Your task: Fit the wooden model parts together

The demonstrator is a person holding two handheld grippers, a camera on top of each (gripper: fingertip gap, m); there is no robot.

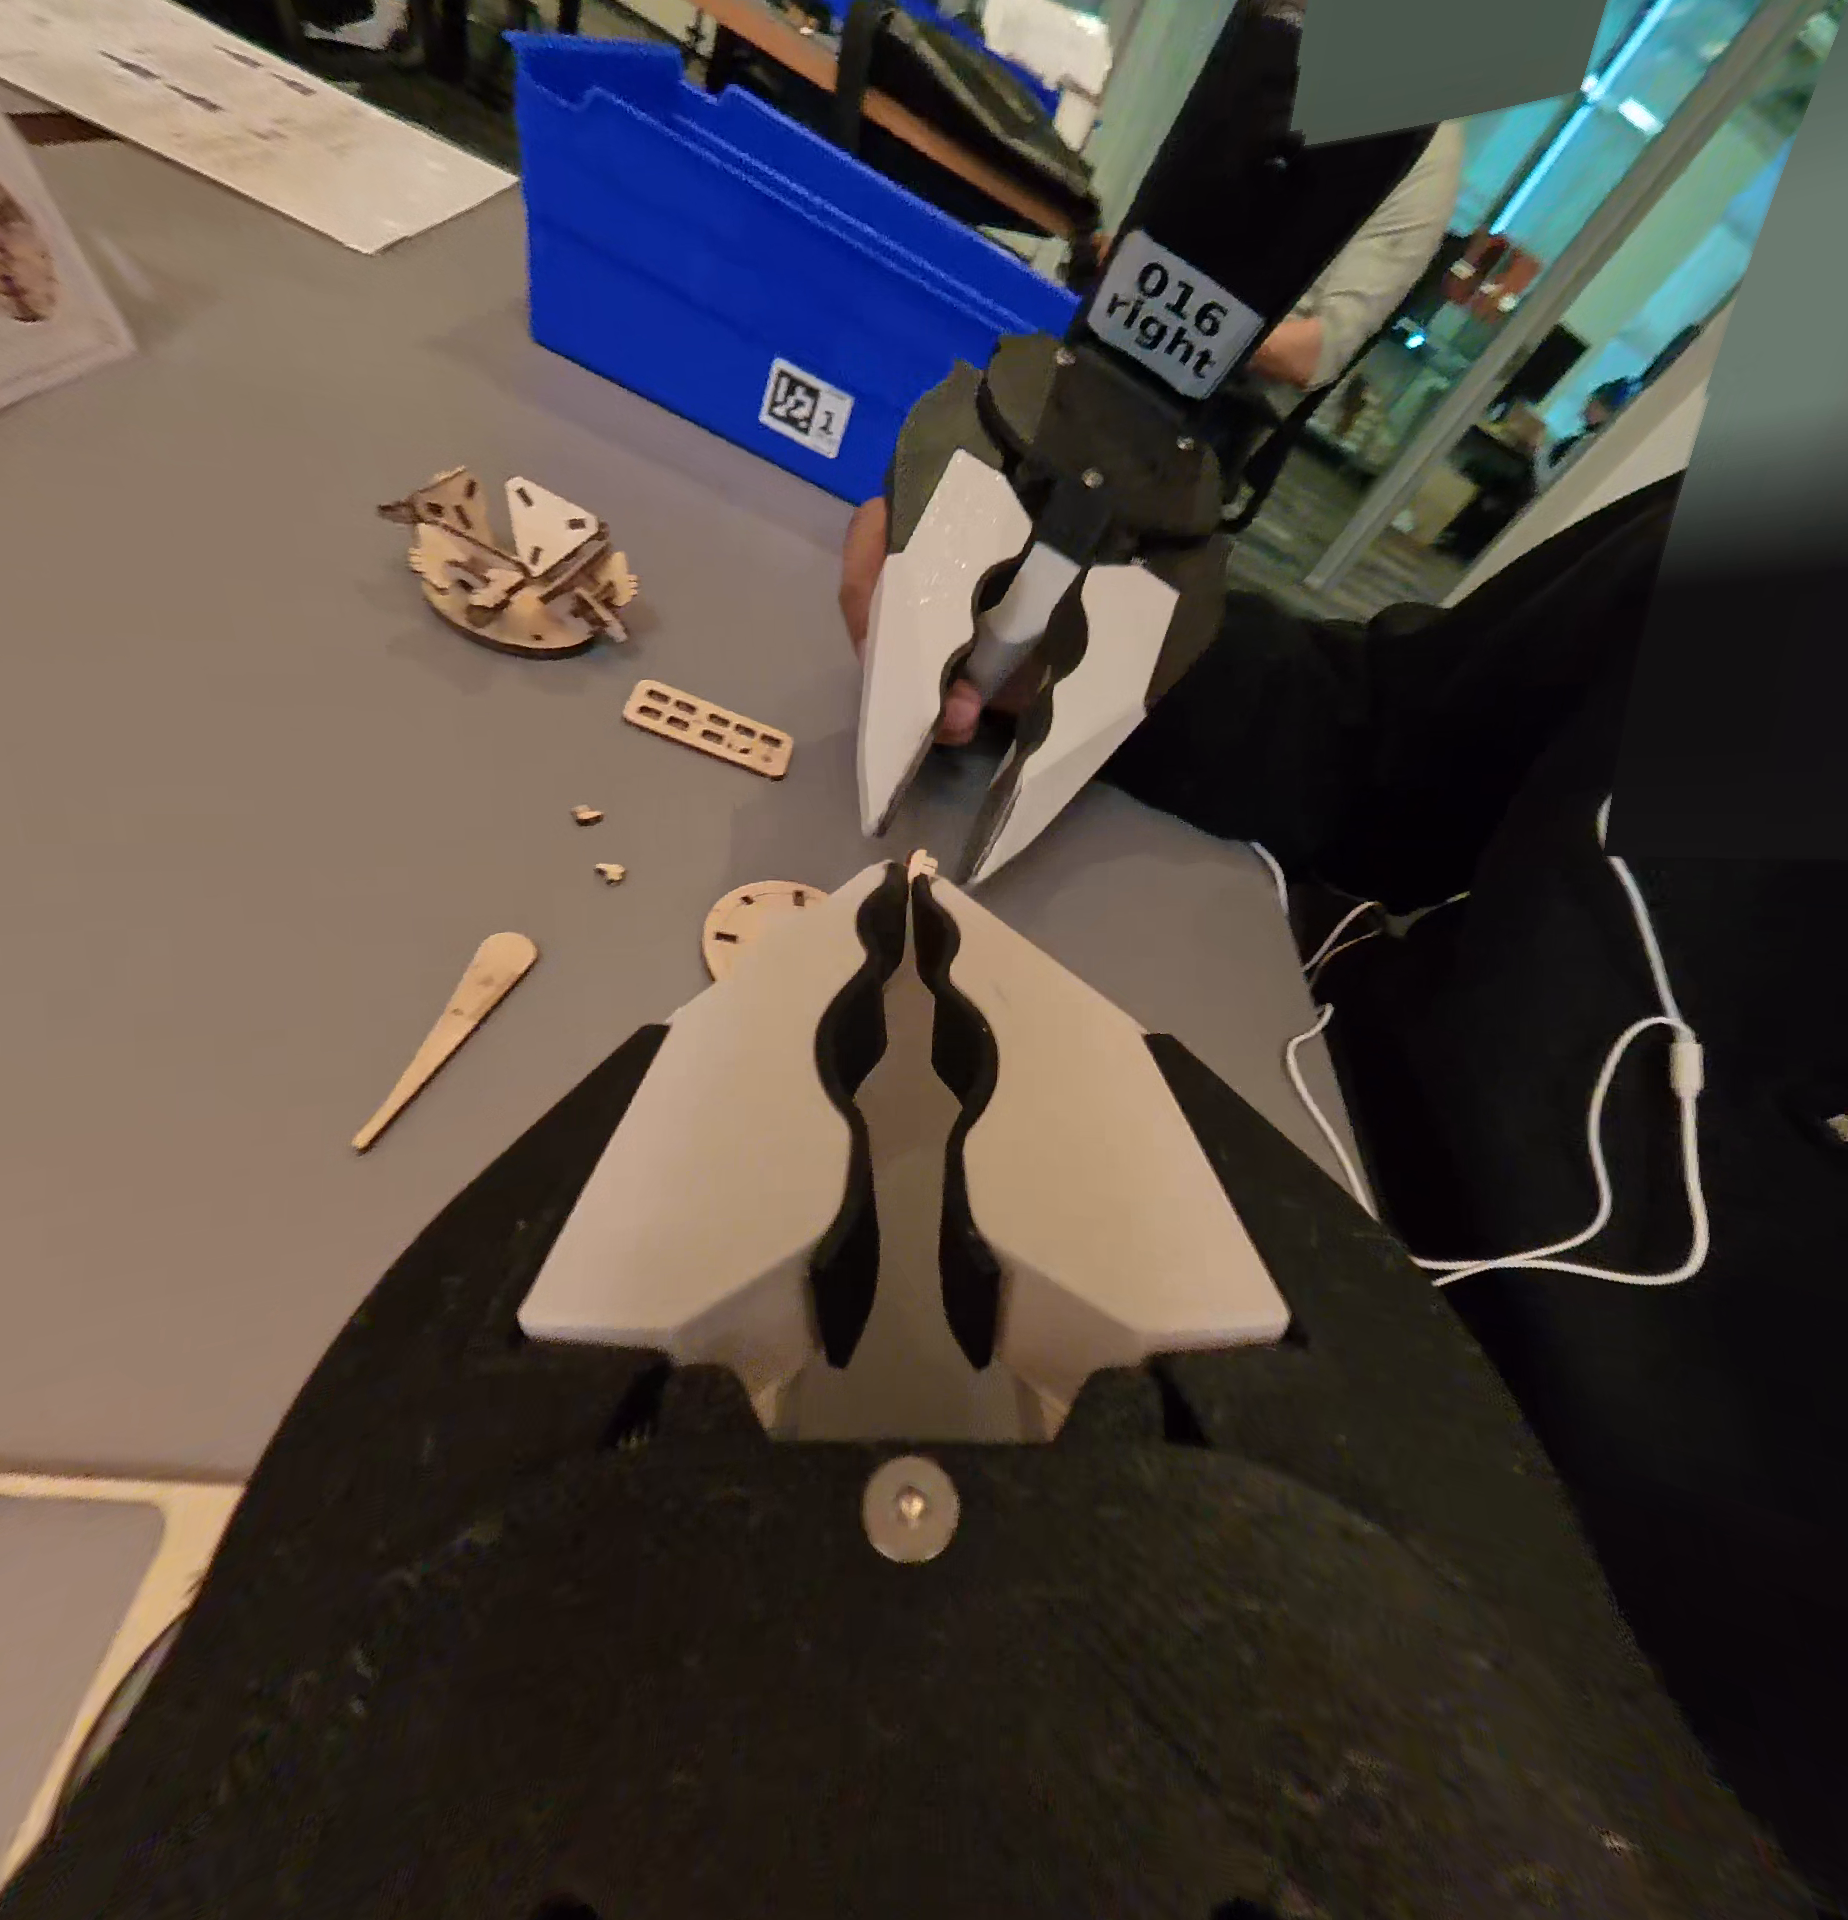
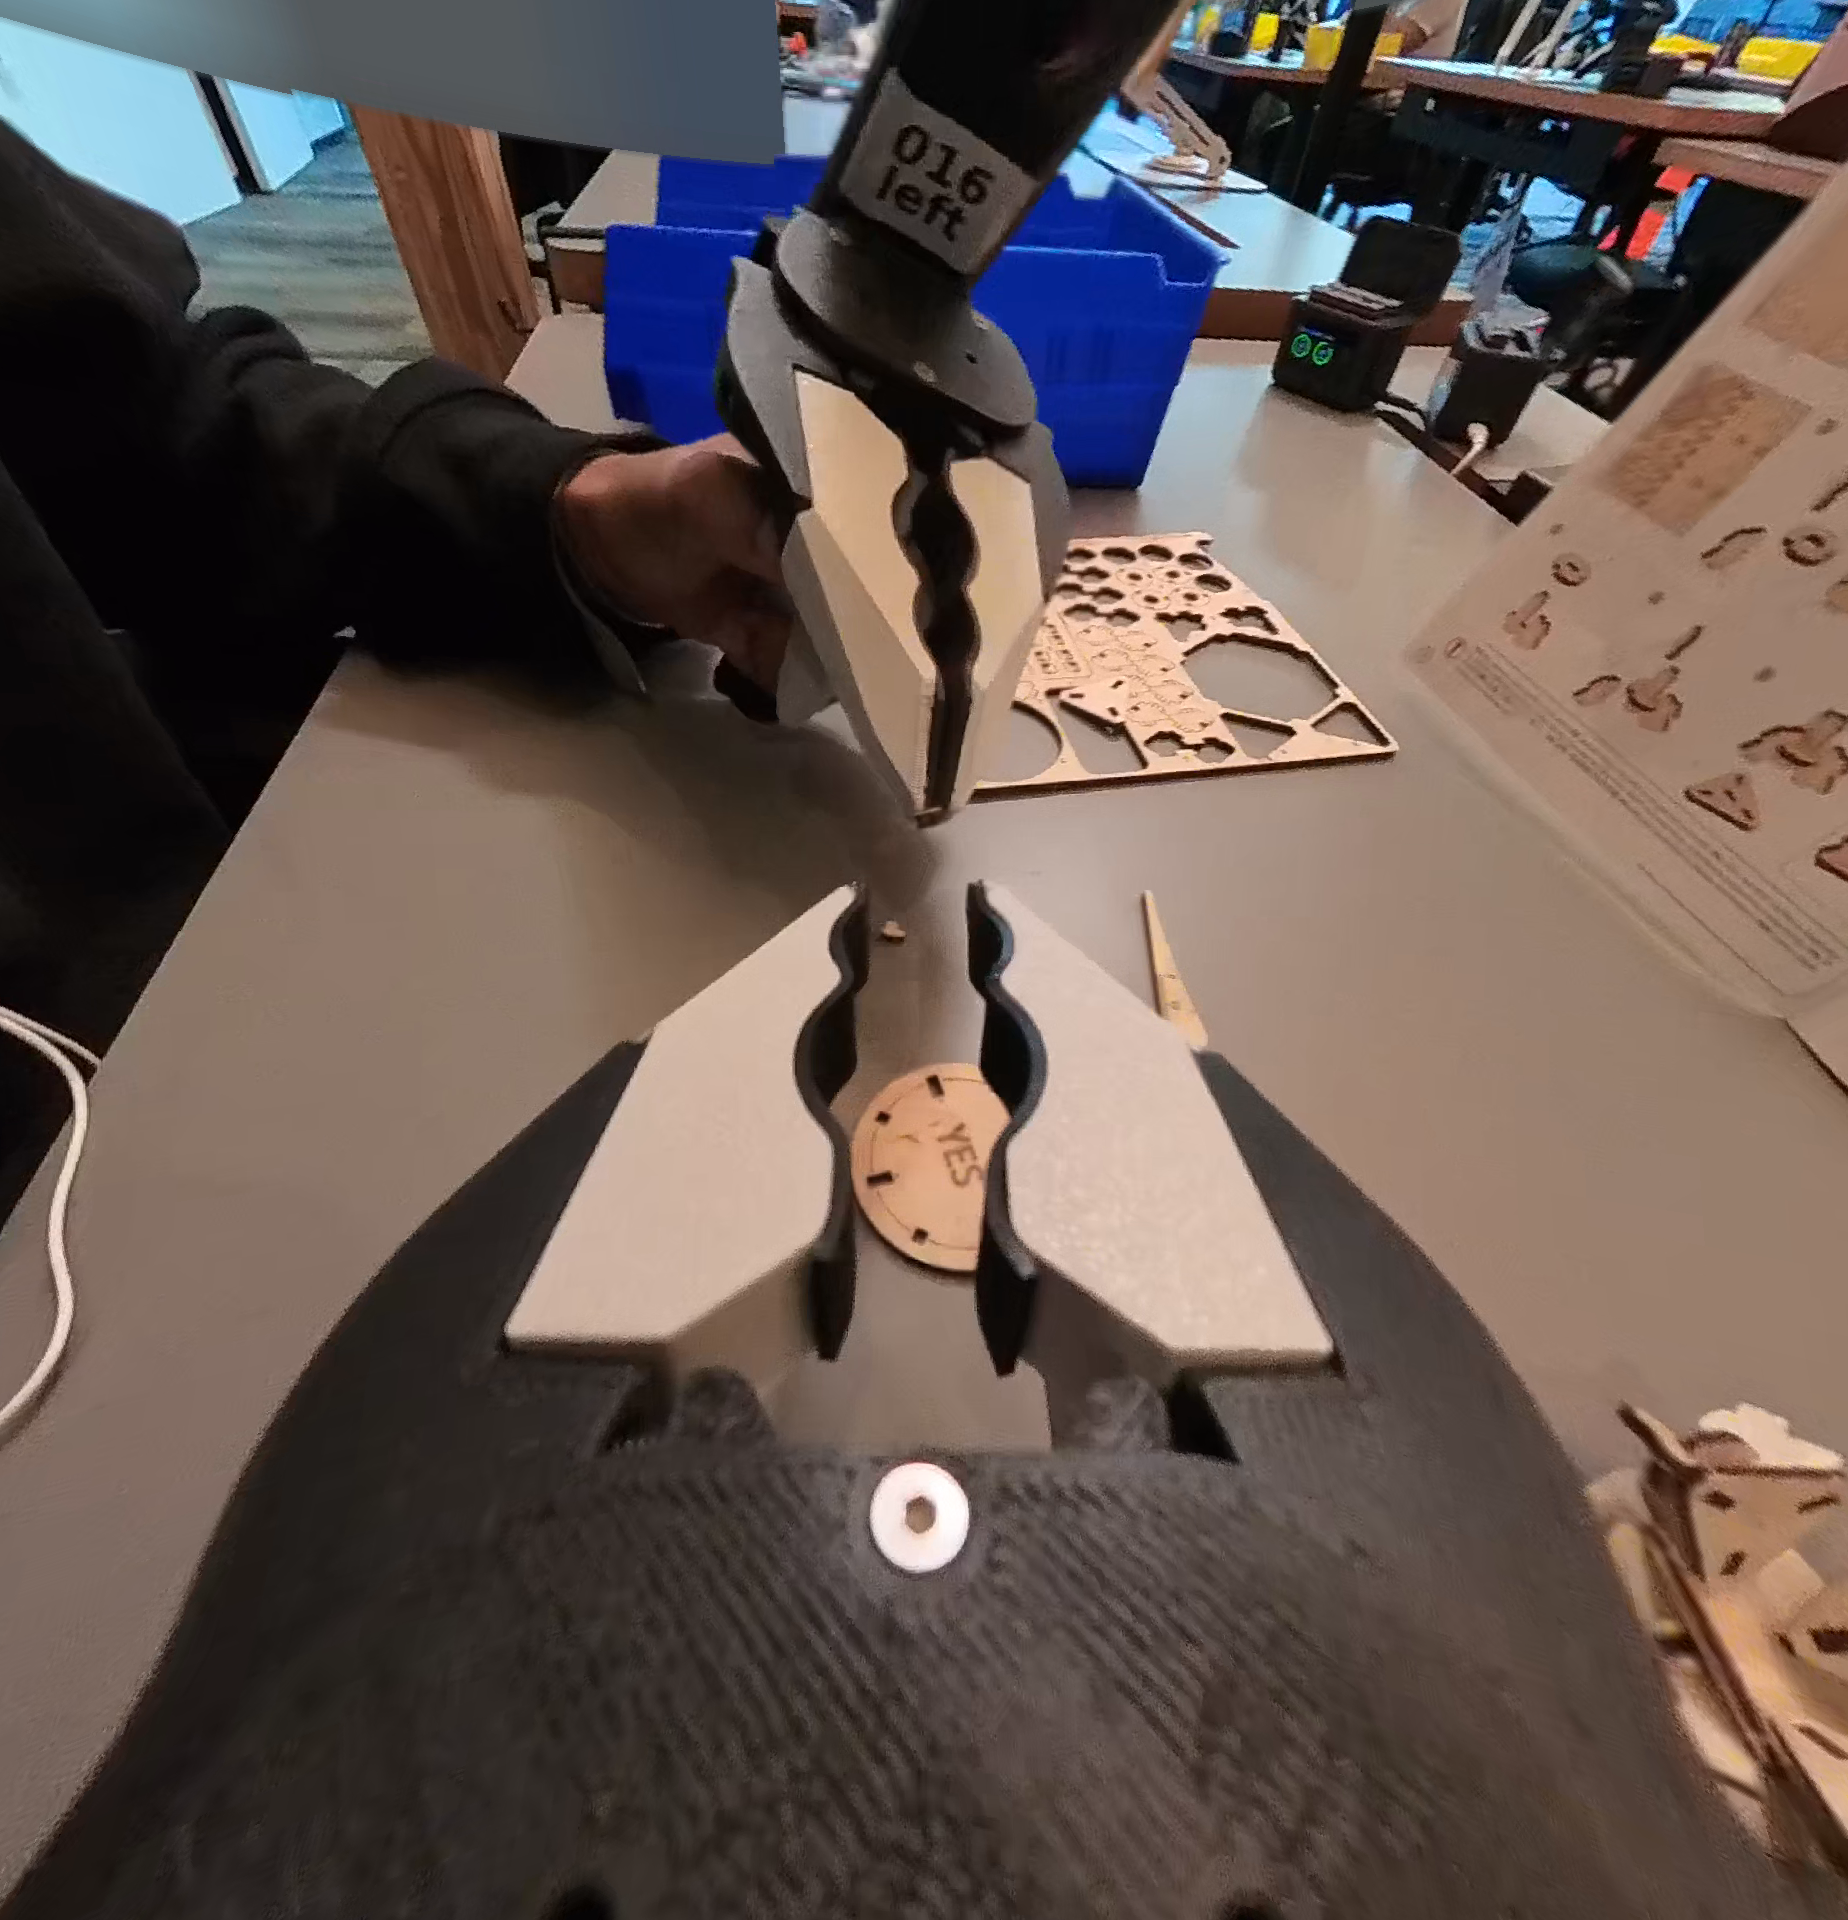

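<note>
Your left gripper (image 1: 912, 878) is clenched on a tiny wooden piece (image 1: 921, 861) poking out past its tips, held above the grey table (image 1: 224, 935). Just to its right, your right gripper (image 1: 925, 857) hangs with jaws apart, gripping nothing, tips close beside that piece, over a wooden disc (image 2: 930, 1164).
</note>
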